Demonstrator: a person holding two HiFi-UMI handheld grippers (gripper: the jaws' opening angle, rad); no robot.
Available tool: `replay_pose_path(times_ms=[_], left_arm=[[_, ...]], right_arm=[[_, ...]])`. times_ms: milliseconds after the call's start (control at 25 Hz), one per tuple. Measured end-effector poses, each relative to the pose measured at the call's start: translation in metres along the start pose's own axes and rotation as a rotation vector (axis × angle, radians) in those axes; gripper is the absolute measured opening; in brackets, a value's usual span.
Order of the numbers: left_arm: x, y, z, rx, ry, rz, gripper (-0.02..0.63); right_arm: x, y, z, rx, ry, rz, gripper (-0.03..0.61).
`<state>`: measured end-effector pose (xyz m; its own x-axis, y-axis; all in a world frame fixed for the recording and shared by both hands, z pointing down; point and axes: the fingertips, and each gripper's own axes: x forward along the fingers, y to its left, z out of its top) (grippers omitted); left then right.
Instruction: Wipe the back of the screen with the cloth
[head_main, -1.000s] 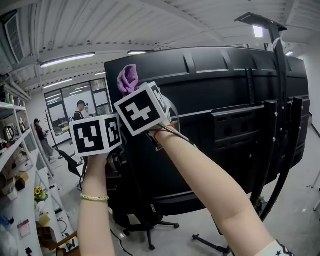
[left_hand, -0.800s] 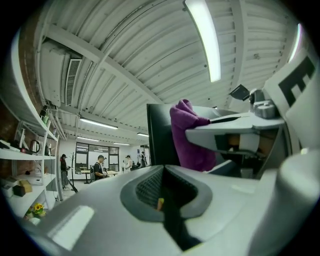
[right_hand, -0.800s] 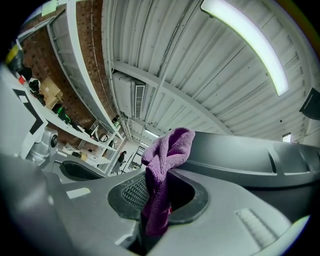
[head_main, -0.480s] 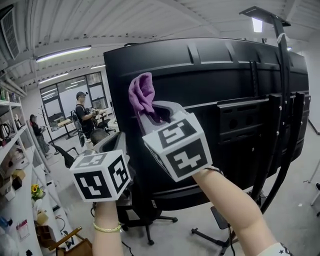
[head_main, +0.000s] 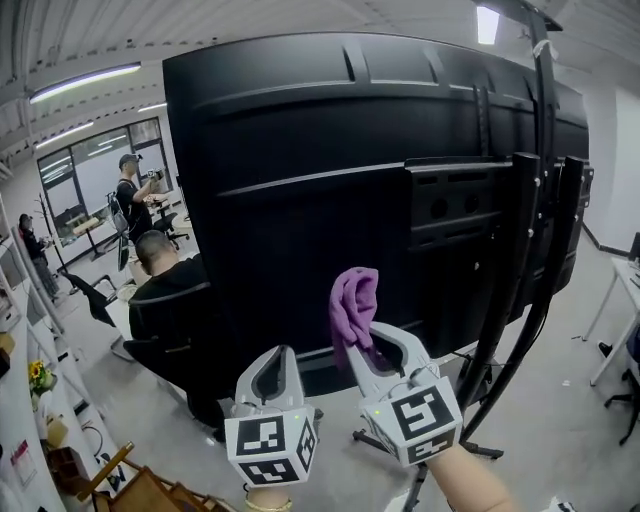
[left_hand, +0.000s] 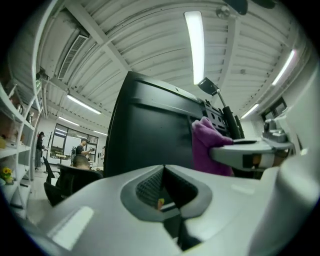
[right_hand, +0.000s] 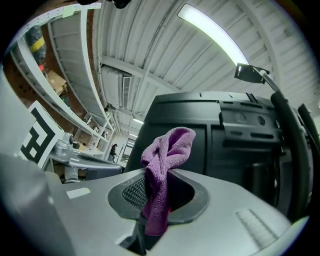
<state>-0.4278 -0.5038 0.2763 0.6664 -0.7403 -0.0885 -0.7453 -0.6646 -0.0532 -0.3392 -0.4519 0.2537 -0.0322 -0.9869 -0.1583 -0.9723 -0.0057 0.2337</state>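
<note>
The big black screen back (head_main: 320, 190) fills the head view, mounted on a dark stand (head_main: 535, 250). My right gripper (head_main: 372, 345) is shut on a purple cloth (head_main: 352, 310), held low in front of the screen's lower edge; whether the cloth touches the panel I cannot tell. The cloth (right_hand: 162, 175) sticks up from between the right jaws, with the screen back (right_hand: 200, 130) beyond it. My left gripper (head_main: 277, 368) sits beside it to the left, jaws shut and nothing in them (left_hand: 162, 192). The left gripper view shows the cloth (left_hand: 210, 150) to its right against the screen (left_hand: 150, 130).
A seated person in black (head_main: 165, 290) is at a chair left of the screen. Another person (head_main: 130, 200) stands further back in the office. Shelves (head_main: 15, 400) line the left wall. A light bar (head_main: 490, 20) tops the stand.
Both grippers have dropped from the screen's upper left corner down to its lower edge, the right one carrying the cloth downward. The view has tilted lower.
</note>
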Motion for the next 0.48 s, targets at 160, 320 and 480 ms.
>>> replay_pose_path(times_ms=[160,320,480], left_arm=[[-0.014,-0.009,-0.038,-0.038,-0.002,-0.004,0.008],[-0.022,-0.012,-0.063,-0.068,0.033,-0.020,0.008],[-0.023,-0.011,-0.073,-0.081,0.057,-0.024,0.008]], right_arm=[[-0.020,0.014,-0.056,0.008,0.080,-0.011,0.069],[-0.030,0.019,-0.085,0.032,0.119,-0.027,0.069],[-0.032,0.016,-0.096,0.055,0.135,-0.042,0.067]])
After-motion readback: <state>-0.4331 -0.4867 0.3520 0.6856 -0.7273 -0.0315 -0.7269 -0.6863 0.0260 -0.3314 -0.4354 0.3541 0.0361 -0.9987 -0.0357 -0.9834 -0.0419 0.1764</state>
